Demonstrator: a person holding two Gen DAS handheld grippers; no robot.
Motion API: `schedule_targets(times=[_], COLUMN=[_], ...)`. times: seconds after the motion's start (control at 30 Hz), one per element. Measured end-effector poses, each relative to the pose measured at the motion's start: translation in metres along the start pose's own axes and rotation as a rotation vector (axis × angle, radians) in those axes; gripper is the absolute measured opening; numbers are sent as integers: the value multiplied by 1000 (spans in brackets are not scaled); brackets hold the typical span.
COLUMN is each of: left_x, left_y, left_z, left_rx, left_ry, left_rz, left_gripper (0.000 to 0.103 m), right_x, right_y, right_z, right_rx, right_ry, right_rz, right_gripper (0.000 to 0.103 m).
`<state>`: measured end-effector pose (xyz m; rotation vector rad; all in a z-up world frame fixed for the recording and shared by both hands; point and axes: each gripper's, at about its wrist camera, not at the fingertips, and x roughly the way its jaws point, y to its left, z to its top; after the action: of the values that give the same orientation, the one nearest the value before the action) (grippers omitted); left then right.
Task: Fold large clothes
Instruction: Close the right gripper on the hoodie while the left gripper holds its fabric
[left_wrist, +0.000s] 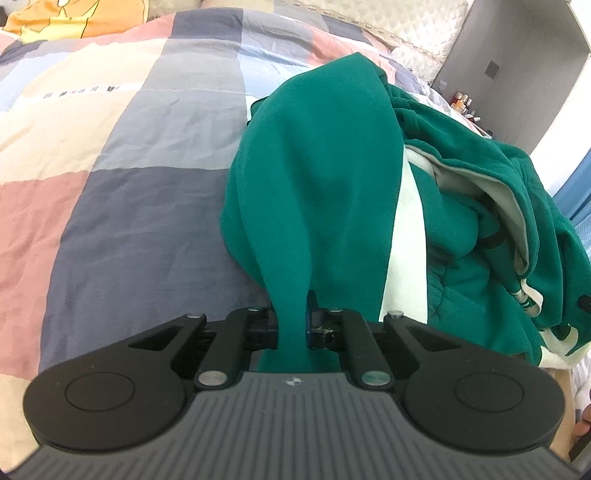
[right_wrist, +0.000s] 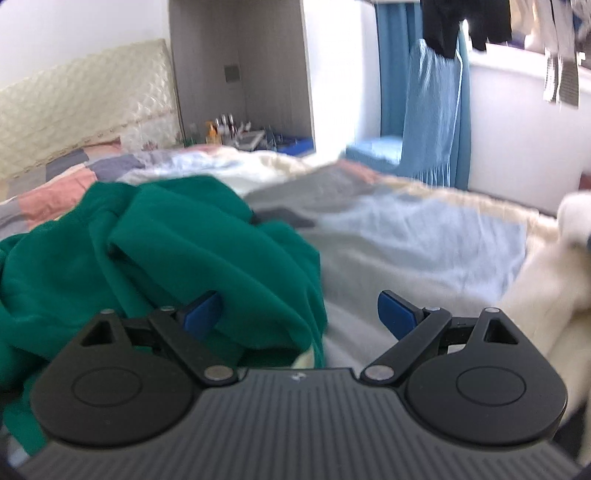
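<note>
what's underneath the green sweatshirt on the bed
The green sweatshirt lies crumpled on the patchwork quilt, with one fold pinched in the left gripper. Quilt shows around it; whatever lies directly beneath the heap is covered.

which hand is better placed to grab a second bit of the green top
Right. Its gripper is open with green top beside it; the left gripper is shut on the fabric.

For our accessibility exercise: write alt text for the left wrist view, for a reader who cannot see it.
The left hand-held gripper is shut on a fold of a green garment, which lies bunched on a checked quilt. White lining shows among the folds.
</note>
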<state>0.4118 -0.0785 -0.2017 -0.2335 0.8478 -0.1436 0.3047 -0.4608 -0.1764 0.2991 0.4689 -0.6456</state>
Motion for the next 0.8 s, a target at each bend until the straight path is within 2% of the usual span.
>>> schedule_targets(times=[0.17, 0.3, 0.37, 0.4, 0.47, 0.57, 0.8], left_x=[-4, -8, -12, -14, -21, -33, -87], left_y=[-2, -1, 0, 1, 5, 18, 61], left_z=[3, 5, 6, 7, 10, 18, 43], left_rx=[8, 3, -1, -5, -15, -62, -182], left_ry=[2, -5, -17, -26, -46, -79, -181], left_rz=[1, 8, 16, 19, 34, 56, 123], left_gripper=[11, 10, 9, 9, 9, 8, 8], right_x=[8, 23, 25, 25, 21, 10, -33], right_y=[8, 11, 11, 12, 12, 11, 13], right_z=[-7, -13, -15, -15, -13, -6, 15], right_rx=[-40, -31, -19, -17, -22, -11, 1], right_ry=[76, 174, 198, 203, 192, 181, 120], right_rz=[54, 120, 141, 139, 135, 177, 259], right_gripper=[93, 92, 71, 66, 31, 10, 6])
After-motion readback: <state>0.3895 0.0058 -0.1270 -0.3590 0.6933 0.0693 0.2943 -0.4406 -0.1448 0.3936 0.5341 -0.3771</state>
